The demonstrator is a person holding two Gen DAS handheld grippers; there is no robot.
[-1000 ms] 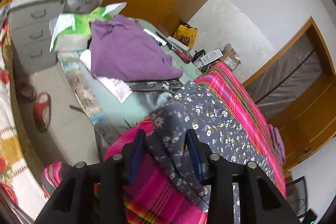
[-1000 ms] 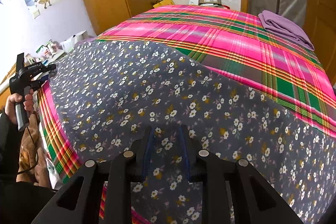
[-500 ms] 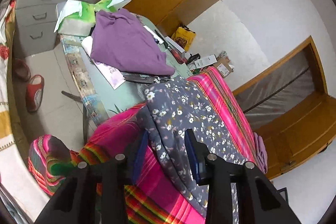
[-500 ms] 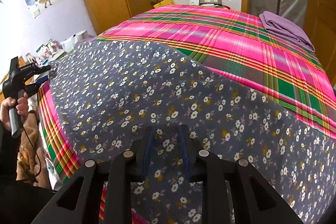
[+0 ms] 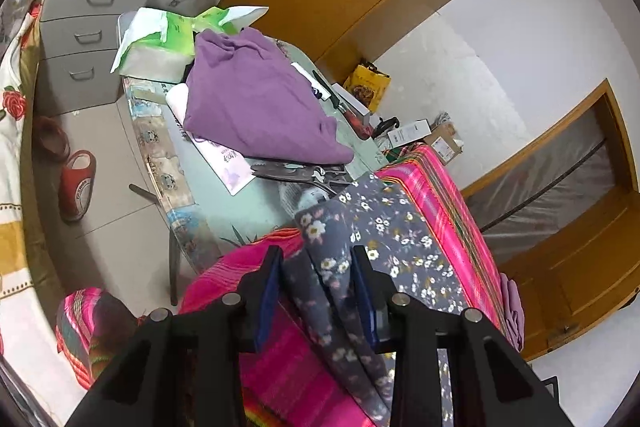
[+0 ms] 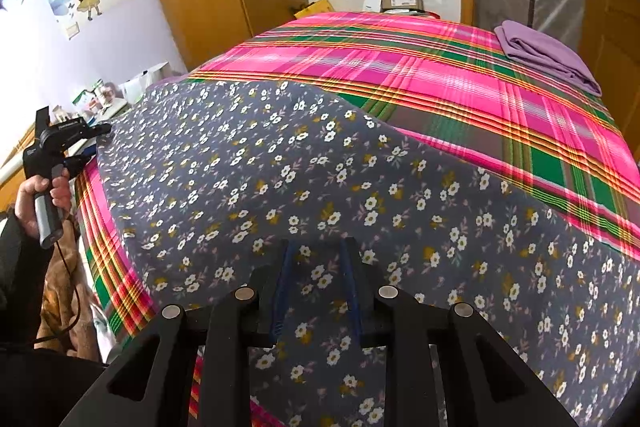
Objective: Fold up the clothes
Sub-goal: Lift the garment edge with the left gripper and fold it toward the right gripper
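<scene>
1. Two claws are at work on one garment: the grey floral cloth (image 6: 304, 179) lies spread flat across the pink plaid bed (image 6: 440, 75), reaching from its left edge to the near right.
2. At the left edge, your left claw (image 5: 316, 291) straddles a raised ridge of that cloth. Its jaws have just been closing, with the fabric between them, yet a gap shows on the left pad side, so it is not pinching yet.
3. Beyond it, the counter (image 5: 240, 203) carries a purple garment (image 5: 256, 107), apart from this fold.
4. Further right, your right claw (image 6: 316, 291) sits low over the near hem with floral cloth between its fingers; I cannot tell whether the pads actually press it.
5. At the far right corner a folded purple piece (image 6: 548, 59) rests on the bed, seemingly finished.
6. This looks like the gripping step before the first fold. Next, finish closing the left claw, confirm both grips, then lift both corners evenly and carry them across.
</scene>
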